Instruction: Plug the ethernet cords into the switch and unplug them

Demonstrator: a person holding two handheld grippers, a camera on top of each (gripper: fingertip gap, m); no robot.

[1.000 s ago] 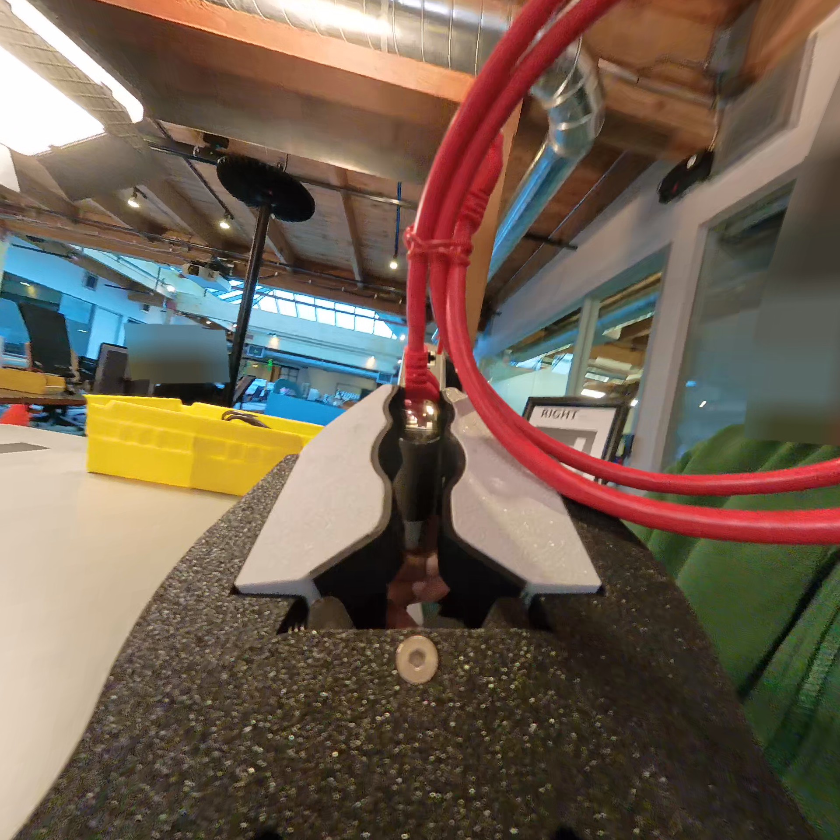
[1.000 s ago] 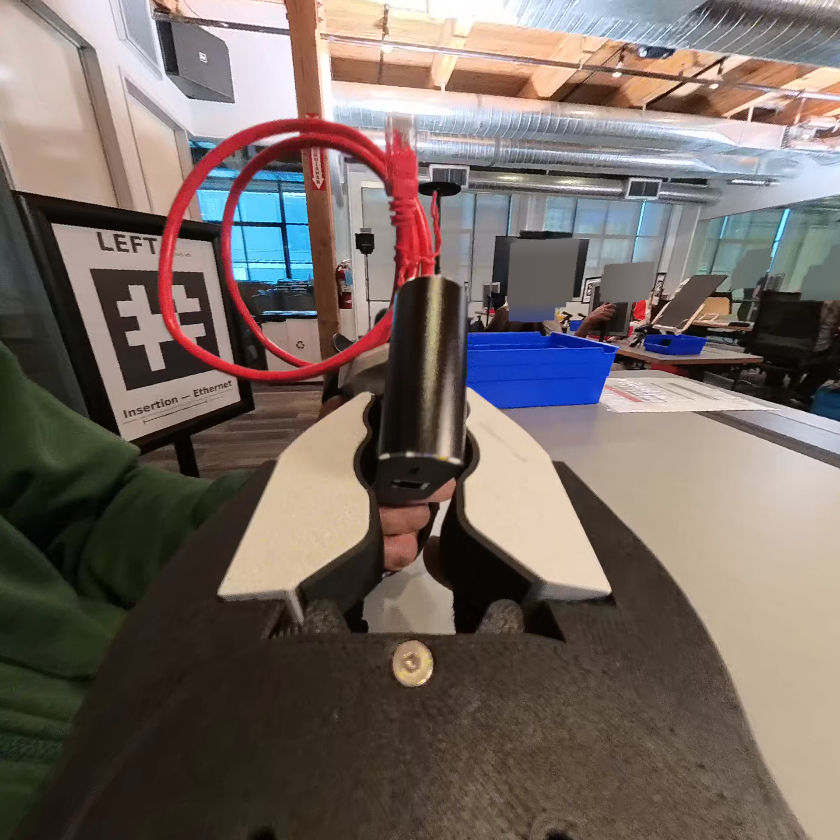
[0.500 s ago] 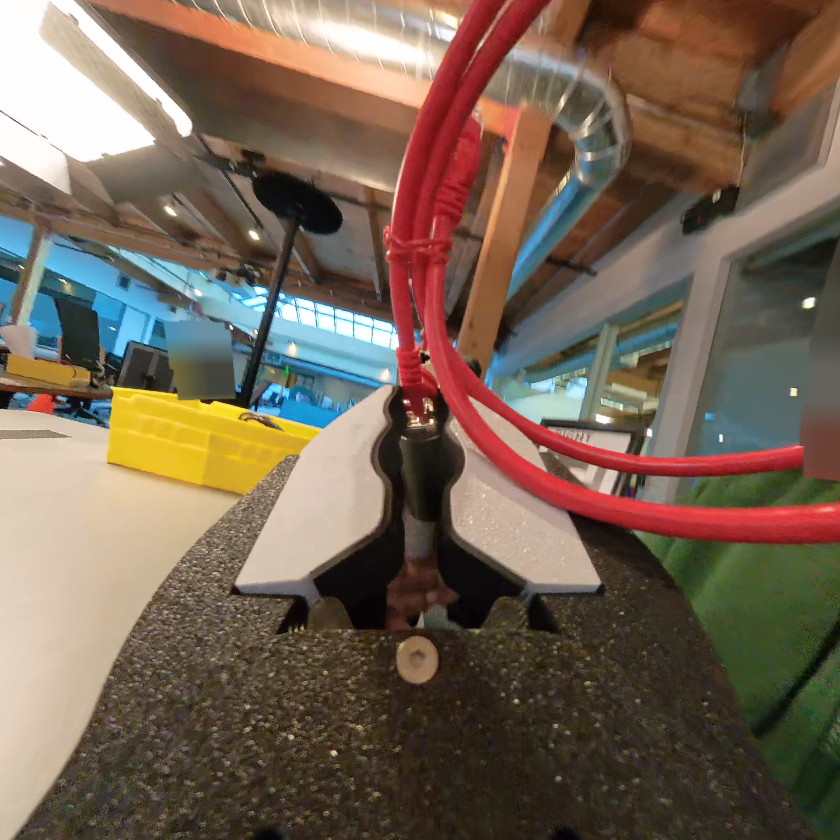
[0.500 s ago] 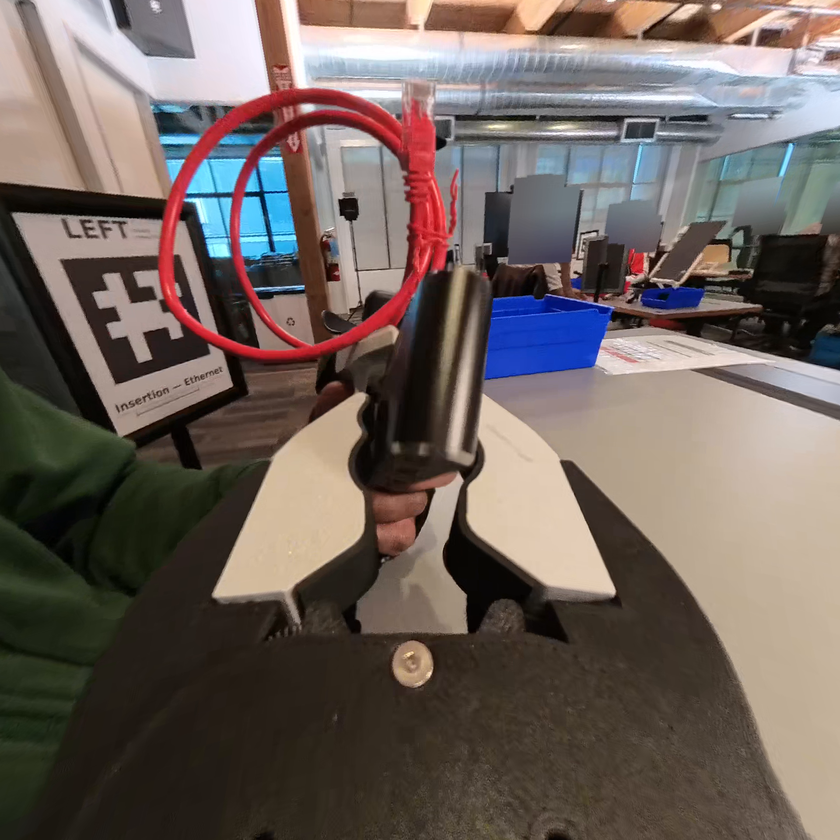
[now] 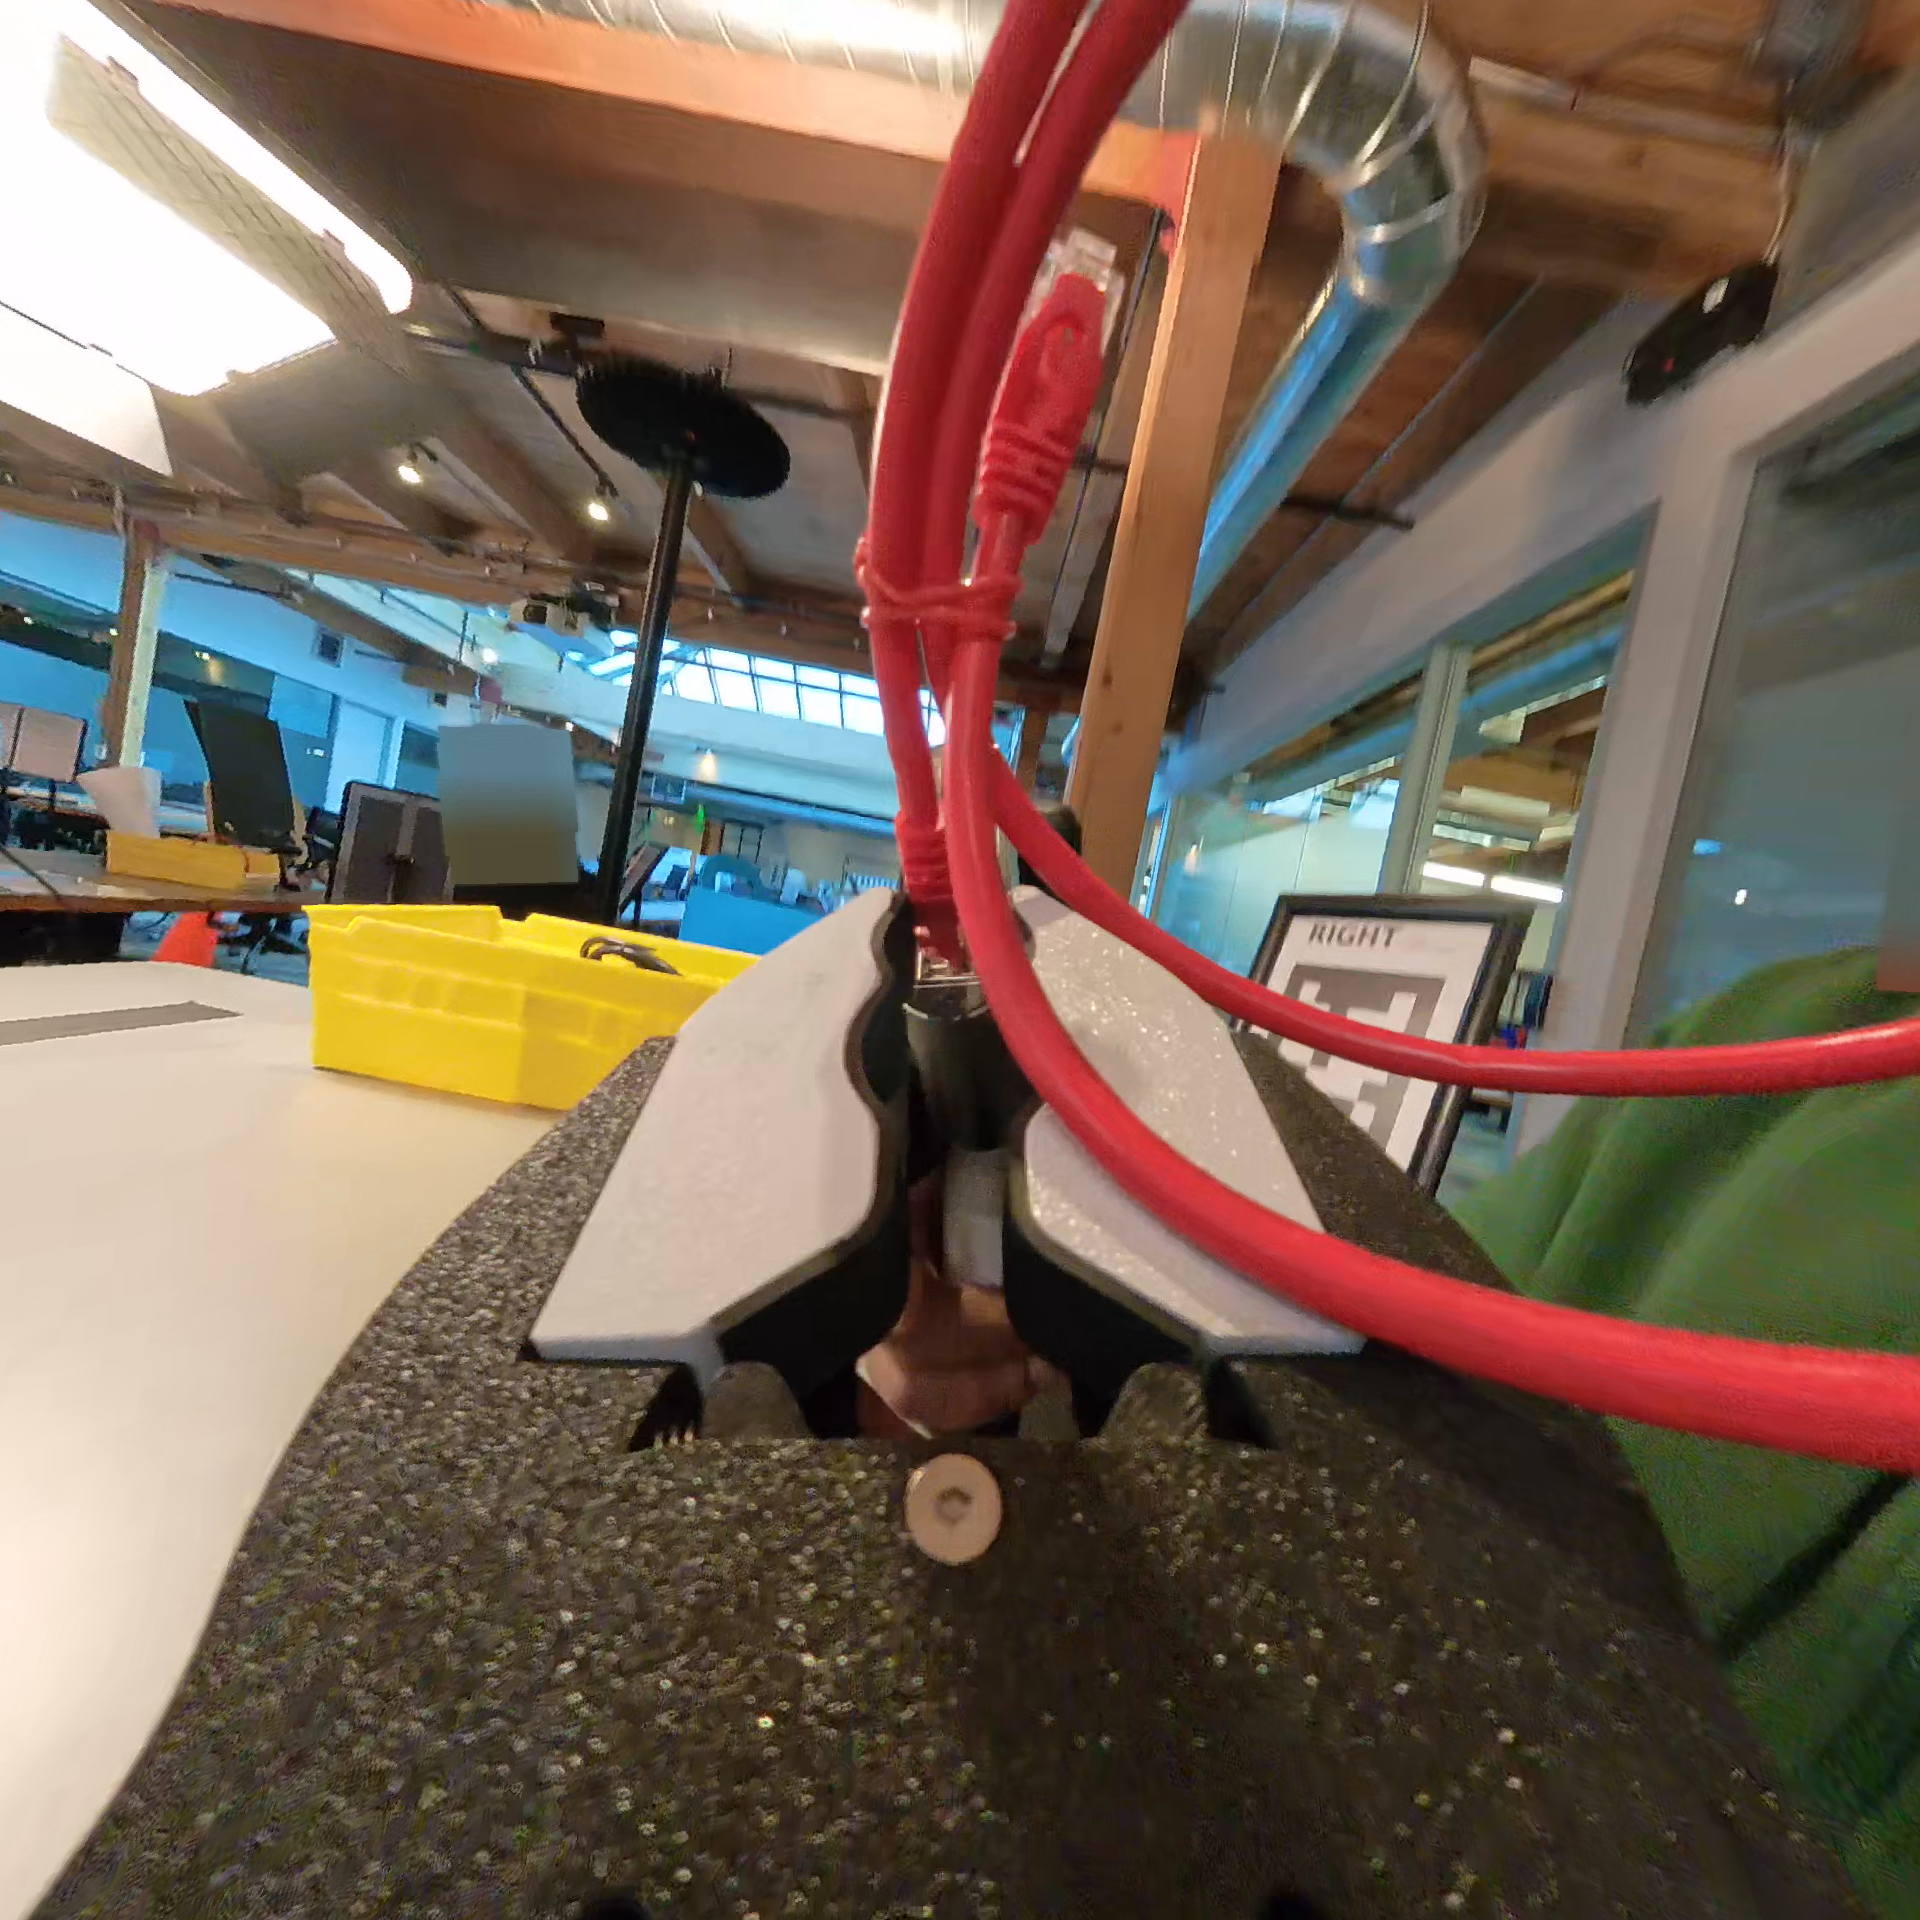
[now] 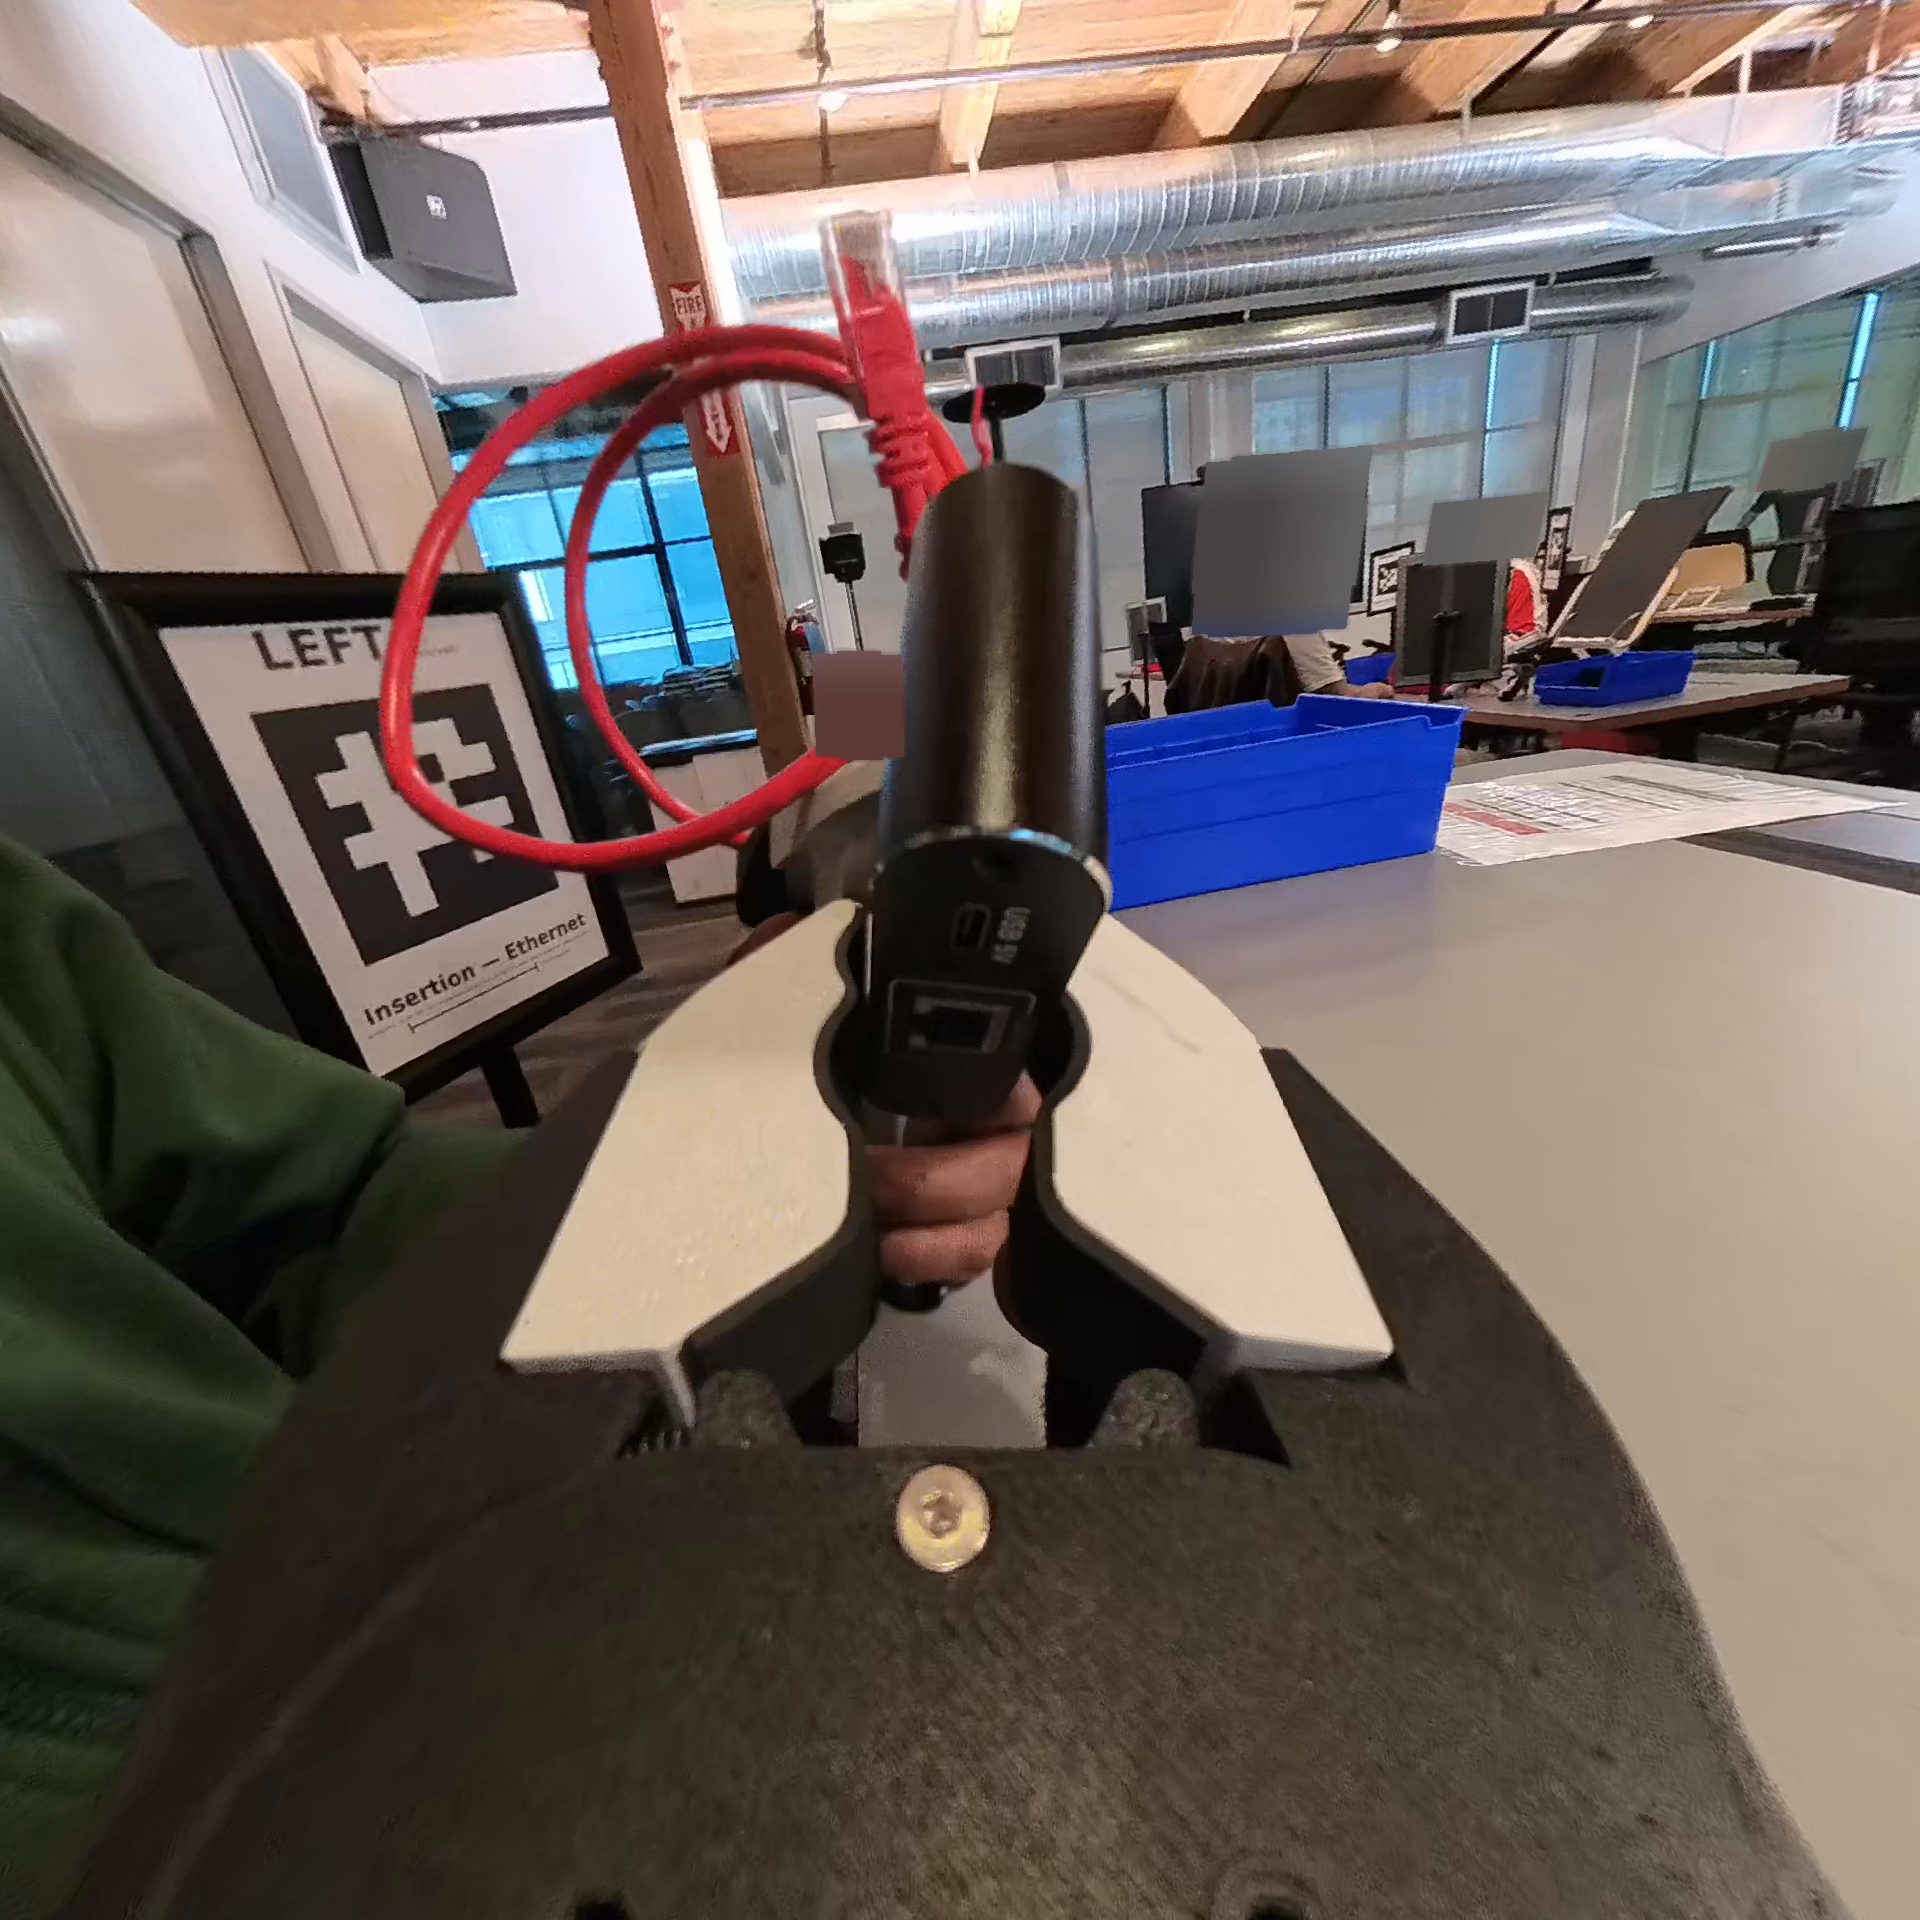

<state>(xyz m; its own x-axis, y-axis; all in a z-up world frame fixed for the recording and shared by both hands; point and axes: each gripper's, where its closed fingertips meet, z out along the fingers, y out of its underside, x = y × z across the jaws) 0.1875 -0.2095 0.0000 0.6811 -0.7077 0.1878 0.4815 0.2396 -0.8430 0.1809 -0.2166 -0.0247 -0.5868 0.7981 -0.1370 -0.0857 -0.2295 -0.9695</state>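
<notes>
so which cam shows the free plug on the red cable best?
Right wrist view. The free plug stands clear above the black device, clip and red boot sharp against the ceiling. In the left wrist view the free plug is motion-blurred and half behind the red cable loops.

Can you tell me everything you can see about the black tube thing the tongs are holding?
The black tube is a smooth, shiny, metal-looking cylinder standing nearly upright, leaning a little. Its flat near end faces the right camera and shows a square empty socket with a small slot above it. The right tongs are shut around that end. At the far end, the red cord comes out, coiled in loops tied together, its spare clear plug pointing up. The left tongs pinch it too.
</notes>
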